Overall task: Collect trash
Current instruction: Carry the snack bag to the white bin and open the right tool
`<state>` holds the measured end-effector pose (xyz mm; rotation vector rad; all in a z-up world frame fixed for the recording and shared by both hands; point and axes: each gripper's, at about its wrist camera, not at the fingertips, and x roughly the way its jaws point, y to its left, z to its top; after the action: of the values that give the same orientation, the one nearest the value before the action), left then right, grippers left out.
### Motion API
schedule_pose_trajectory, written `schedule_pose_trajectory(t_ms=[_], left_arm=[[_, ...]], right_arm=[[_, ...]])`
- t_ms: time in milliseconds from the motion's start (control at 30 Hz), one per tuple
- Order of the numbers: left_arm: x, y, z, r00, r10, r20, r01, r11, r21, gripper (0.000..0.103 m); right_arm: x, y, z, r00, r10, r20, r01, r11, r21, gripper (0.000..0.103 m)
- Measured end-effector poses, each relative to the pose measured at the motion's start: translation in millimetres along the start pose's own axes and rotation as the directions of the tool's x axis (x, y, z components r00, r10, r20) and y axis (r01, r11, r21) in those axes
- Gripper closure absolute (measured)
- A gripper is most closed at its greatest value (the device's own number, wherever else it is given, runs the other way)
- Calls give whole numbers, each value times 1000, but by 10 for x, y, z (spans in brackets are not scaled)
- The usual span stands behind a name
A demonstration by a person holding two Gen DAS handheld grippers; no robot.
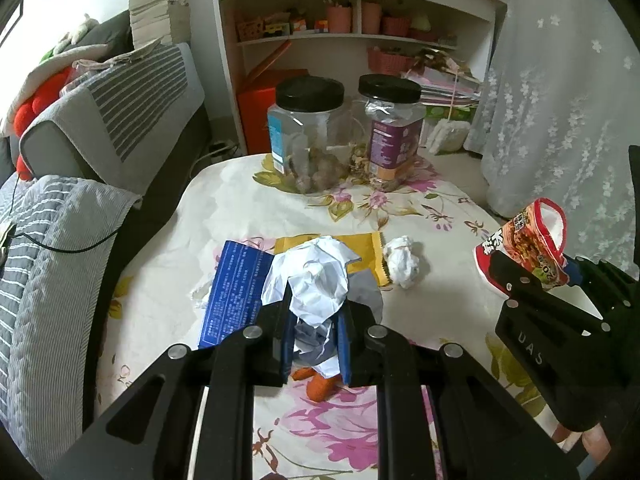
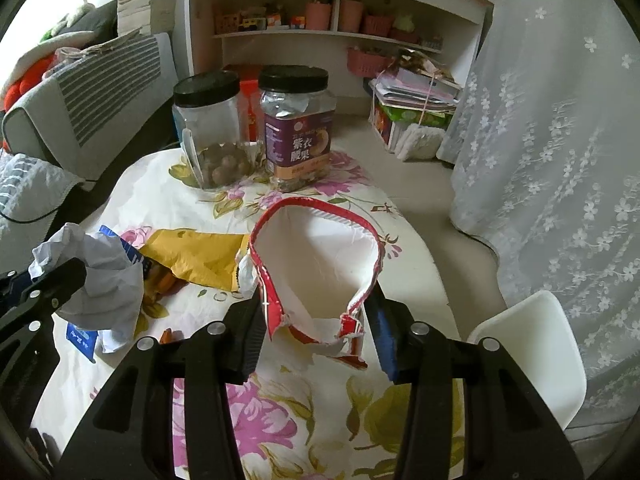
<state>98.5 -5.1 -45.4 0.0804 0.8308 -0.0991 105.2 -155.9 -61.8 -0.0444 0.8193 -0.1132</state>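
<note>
My left gripper (image 1: 314, 320) is shut on a crumpled white paper wad (image 1: 314, 280), held above the floral table; it also shows in the right wrist view (image 2: 100, 276). My right gripper (image 2: 316, 320) is shut on a torn red paper cup (image 2: 320, 260), its white inside facing up; the cup shows at the right in the left wrist view (image 1: 528, 248). On the table lie a blue box (image 1: 236, 288), a yellow wrapper (image 1: 360, 252), a small white paper ball (image 1: 402, 260) and orange scraps (image 1: 318, 386).
Two black-lidded jars (image 1: 308, 132) (image 1: 394, 128) stand at the table's far side. A grey striped sofa (image 1: 100, 128) is left. A white shelf (image 1: 352, 20) stands behind. A lace curtain (image 2: 560, 160) and a white chair (image 2: 536, 356) are right.
</note>
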Motion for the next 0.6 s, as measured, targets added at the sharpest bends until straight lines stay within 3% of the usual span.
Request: schedule_pose_trajectory(t_ms=[600], left_arm=[[-192,-441,-25,999,-33,31,32,999,32,86]], right_arm=[[-312,-433,-79,999,-32,41,30,998,52,59]])
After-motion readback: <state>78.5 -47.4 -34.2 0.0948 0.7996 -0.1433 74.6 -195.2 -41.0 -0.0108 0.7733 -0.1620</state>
